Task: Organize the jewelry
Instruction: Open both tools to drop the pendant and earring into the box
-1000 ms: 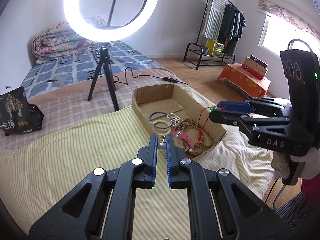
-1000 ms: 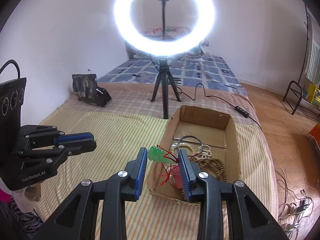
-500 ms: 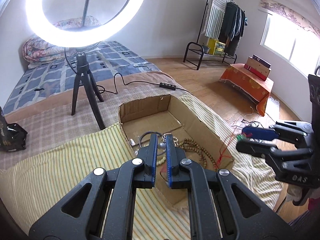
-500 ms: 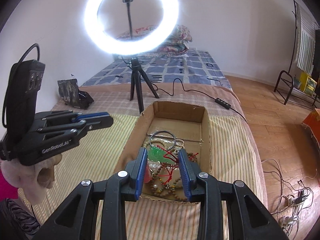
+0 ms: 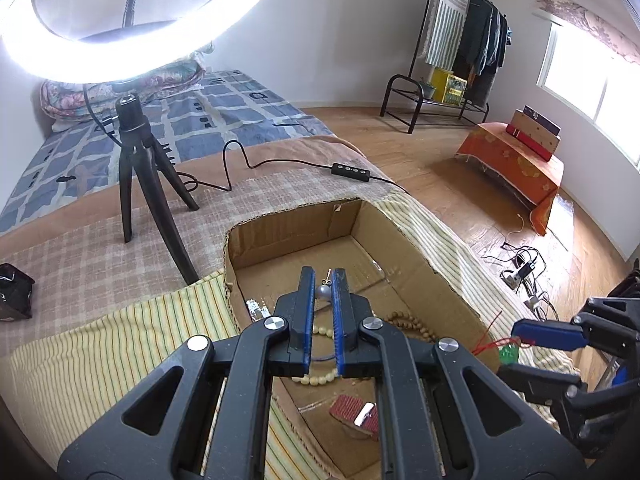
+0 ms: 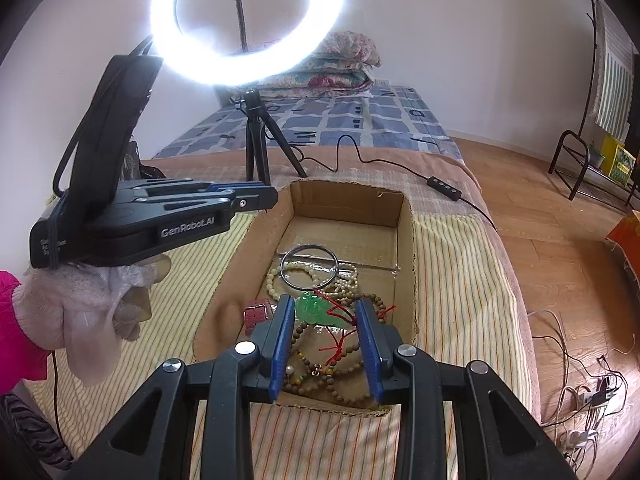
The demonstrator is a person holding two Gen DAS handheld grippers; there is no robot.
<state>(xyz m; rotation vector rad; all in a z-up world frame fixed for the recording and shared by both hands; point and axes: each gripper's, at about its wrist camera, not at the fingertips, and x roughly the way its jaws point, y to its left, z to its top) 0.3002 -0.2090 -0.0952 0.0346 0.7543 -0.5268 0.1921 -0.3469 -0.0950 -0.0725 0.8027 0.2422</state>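
the left gripper [image 5: 323, 280] is pinched tight on a small grey pearl earring [image 5: 324, 290] with a thin metal post, held over the far half of the cardboard box [image 6: 406, 240]; the right gripper [image 6: 325, 312], jaws at a moderate gap, clamps a translucent green pendant [image 6: 318, 312] on tangled red cord over the near half. the box sits on a striped yellow cover [image 6: 460, 280] on a bed, a lit ring light [image 6: 248, 20] on a tripod behind and a clothes rack [image 5: 456, 40] on wooden flooring to the right. the box holds a metal bangle [image 6: 309, 266], pale and brown bead strands [image 6: 340, 360] and a pink strap [image 6: 256, 314].
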